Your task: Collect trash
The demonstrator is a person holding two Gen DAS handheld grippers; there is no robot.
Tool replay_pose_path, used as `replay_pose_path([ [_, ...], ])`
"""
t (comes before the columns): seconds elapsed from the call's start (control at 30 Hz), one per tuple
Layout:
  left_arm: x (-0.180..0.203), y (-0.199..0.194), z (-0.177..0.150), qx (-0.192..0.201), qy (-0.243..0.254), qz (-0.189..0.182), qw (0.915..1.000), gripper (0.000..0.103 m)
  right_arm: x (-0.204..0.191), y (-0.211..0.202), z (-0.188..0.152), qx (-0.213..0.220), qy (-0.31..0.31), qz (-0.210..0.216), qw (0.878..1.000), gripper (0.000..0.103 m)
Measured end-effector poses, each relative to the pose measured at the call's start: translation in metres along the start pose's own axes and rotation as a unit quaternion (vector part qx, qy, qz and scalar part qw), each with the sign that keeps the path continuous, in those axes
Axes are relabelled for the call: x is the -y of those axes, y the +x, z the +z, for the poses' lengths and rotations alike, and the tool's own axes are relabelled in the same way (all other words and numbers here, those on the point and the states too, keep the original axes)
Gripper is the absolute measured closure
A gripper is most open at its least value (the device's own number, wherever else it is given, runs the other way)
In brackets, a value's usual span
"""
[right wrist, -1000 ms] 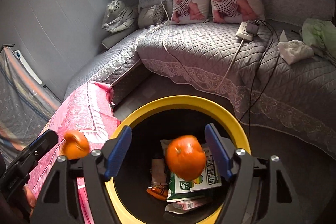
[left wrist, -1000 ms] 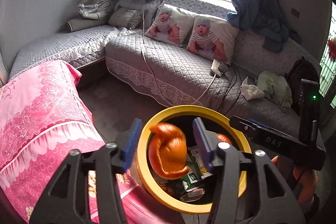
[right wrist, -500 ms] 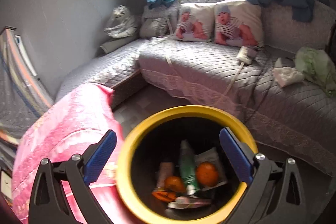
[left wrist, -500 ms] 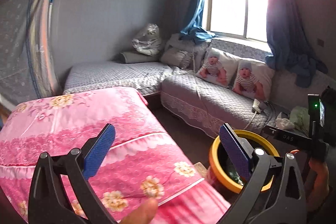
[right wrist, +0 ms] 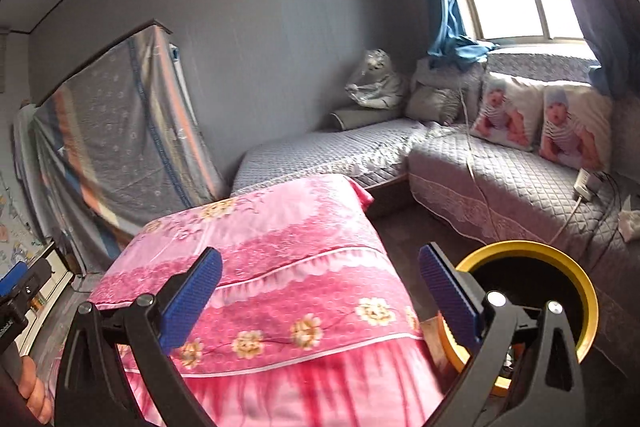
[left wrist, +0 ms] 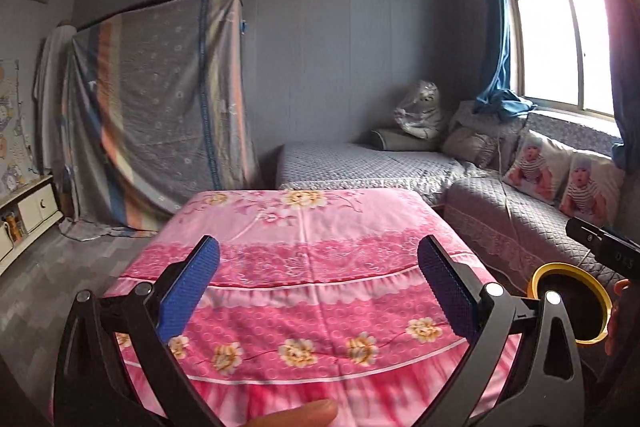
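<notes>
pink floral cover [left wrist: 304,267] lies over the bed, nothing on top.

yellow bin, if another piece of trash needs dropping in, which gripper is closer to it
Right. In its view the yellow bin sits just beyond the right gripper, beside one finger; the left gripper faces the pink bedspread. Both are open and empty.

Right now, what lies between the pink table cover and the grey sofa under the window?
In the right wrist view, dark floor separates the pink table cover from the grey sofa; the yellow-rimmed bin stands there.
</notes>
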State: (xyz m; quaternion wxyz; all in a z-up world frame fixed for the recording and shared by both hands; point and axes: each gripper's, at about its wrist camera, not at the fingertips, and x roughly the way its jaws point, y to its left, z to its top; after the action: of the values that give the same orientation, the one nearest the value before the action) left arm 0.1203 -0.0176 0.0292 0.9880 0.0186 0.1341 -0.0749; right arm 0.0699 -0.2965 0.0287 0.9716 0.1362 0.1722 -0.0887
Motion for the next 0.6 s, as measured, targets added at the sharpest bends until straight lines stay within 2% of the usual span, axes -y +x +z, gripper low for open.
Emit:
replay_pose_path([
  [0.1, -0.016, -0.018, -0.005, 0.005, -0.012, 0.014, 0.9998, 0.008, -0.029, -0.017, -0.005, 0.020, -0.030, 0.012, 0.999, 0.008],
  [0.27, -0.032, -0.038, -0.020, -0.004, -0.053, 0.008, 0.9986, 0.008, -0.063, -0.039, -0.020, 0.062, -0.076, 0.013, 0.995, 0.008],
  [0.43, -0.037, -0.046, -0.032, -0.006, -0.075, 0.010, 0.9971, 0.008, -0.071, -0.049, -0.036, 0.073, -0.092, 0.006, 0.993, 0.008],
  [0.6, -0.035, -0.054, -0.034, 0.009, -0.068, 0.022, 0.9974, 0.008, -0.067, -0.050, -0.042, 0.076, -0.091, -0.002, 0.993, 0.008],
])
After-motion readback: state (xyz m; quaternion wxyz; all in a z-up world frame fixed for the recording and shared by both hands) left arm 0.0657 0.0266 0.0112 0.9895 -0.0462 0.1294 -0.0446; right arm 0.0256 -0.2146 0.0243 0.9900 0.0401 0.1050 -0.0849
